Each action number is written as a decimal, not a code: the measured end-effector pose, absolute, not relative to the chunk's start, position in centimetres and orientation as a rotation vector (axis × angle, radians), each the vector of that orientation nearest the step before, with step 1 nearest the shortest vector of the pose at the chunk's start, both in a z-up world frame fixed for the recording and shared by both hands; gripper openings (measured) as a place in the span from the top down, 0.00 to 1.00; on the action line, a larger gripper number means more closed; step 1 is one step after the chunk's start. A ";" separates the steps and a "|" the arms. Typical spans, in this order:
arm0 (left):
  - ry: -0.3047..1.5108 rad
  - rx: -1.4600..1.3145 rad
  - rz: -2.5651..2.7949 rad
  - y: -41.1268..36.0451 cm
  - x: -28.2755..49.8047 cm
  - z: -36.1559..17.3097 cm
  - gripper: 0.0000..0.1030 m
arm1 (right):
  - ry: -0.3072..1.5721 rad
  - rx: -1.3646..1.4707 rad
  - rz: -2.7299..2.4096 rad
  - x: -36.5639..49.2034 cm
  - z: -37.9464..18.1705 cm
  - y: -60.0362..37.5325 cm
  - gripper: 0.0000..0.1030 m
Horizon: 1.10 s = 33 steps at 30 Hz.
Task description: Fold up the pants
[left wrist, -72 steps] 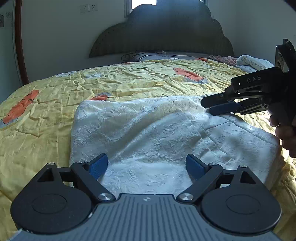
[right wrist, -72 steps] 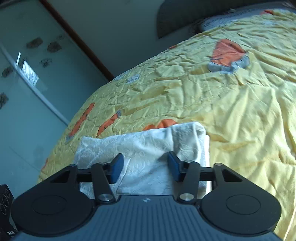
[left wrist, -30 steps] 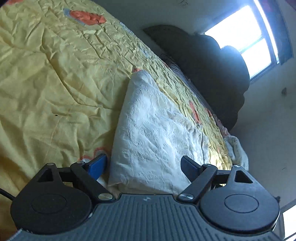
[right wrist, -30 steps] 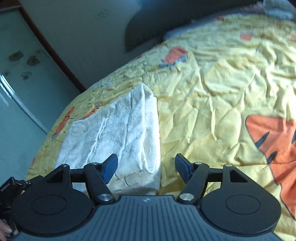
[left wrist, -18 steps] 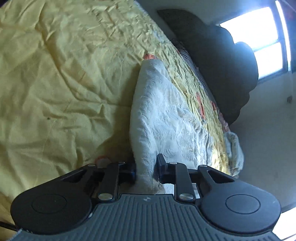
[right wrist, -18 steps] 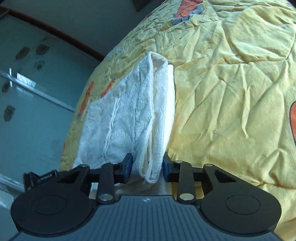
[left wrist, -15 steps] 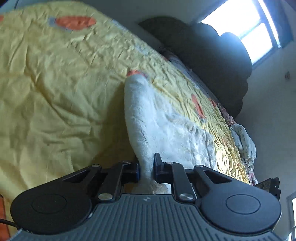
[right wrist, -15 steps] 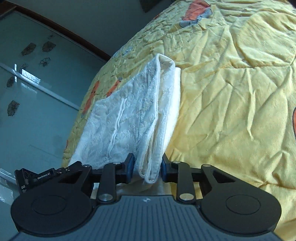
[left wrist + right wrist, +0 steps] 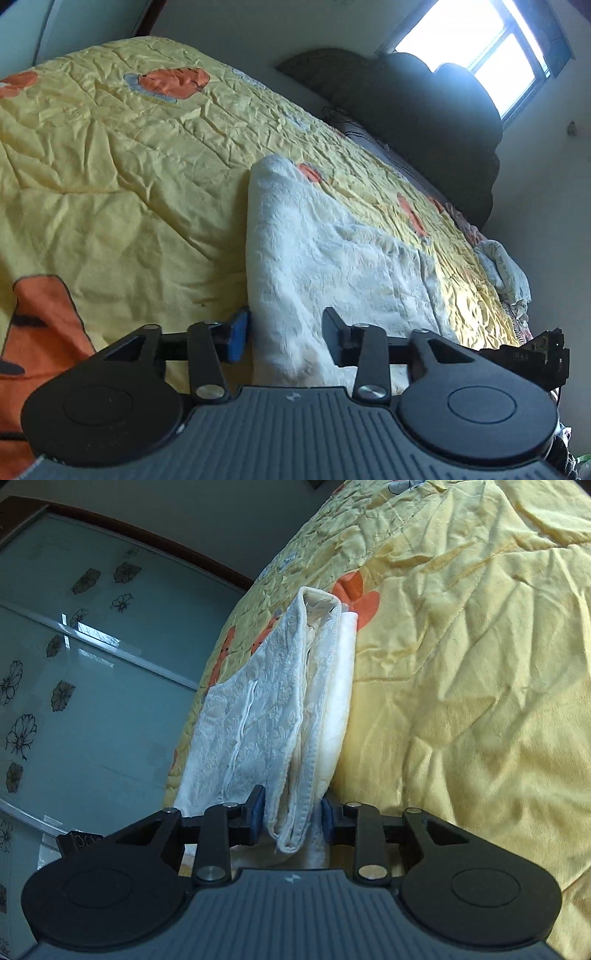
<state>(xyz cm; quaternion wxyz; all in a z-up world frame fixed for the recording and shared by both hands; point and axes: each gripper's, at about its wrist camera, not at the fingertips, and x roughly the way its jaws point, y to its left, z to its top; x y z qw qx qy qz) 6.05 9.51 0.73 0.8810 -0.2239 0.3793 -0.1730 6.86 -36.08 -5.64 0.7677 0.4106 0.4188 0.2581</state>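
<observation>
Running away from both grippers, the white pants [image 9: 332, 251] lie lengthwise on the bed [image 9: 110, 166]; left gripper [image 9: 284, 334] jaws are opening around its near edge, right gripper [image 9: 291, 818] opening slightly yet touching the stacked hem.

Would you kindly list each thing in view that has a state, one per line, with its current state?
White pants: folded into layers, one end lifted off the bed.
Left tongs: jaws opening, folded edge between them, pads not pressing it.
Right tongs: jaws opening slightly, pads against the bunched layers.
Yellow quilt: spread over the bed, wrinkled.
Crumpled cloth: heaped at the far edge of the bed.
</observation>
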 end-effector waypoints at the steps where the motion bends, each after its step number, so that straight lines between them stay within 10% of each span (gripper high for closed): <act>1: 0.774 -0.463 -0.356 9.9 6.4 1.1 0.40 | 0.893 0.894 0.550 7.2 -5.1 -36.6 0.70; 6: 0.754 -0.487 -0.390 10.0 10.8 2.2 0.34 | 0.823 0.843 0.476 10.7 -3.7 -37.7 0.31; 17: 0.911 -0.503 -0.401 6.0 22.6 -1.2 0.40 | 0.880 0.849 0.506 18.2 -5.6 -35.9 0.33; 19: 0.930 -0.478 -0.388 5.9 23.6 -1.2 0.55 | 0.892 0.837 0.488 18.6 -6.0 -35.9 0.61; 23: 0.876 -0.416 -0.393 6.1 23.0 0.0 0.75 | 0.810 0.742 0.531 18.2 -4.2 -34.8 0.71; 31: 0.841 -0.460 -0.377 7.0 22.3 -1.3 0.75 | 0.833 0.813 0.492 18.7 -6.2 -35.5 0.68; 33: 0.850 -0.475 -0.358 7.3 22.0 -0.9 0.52 | 0.831 0.826 0.428 17.9 -5.4 -35.9 0.54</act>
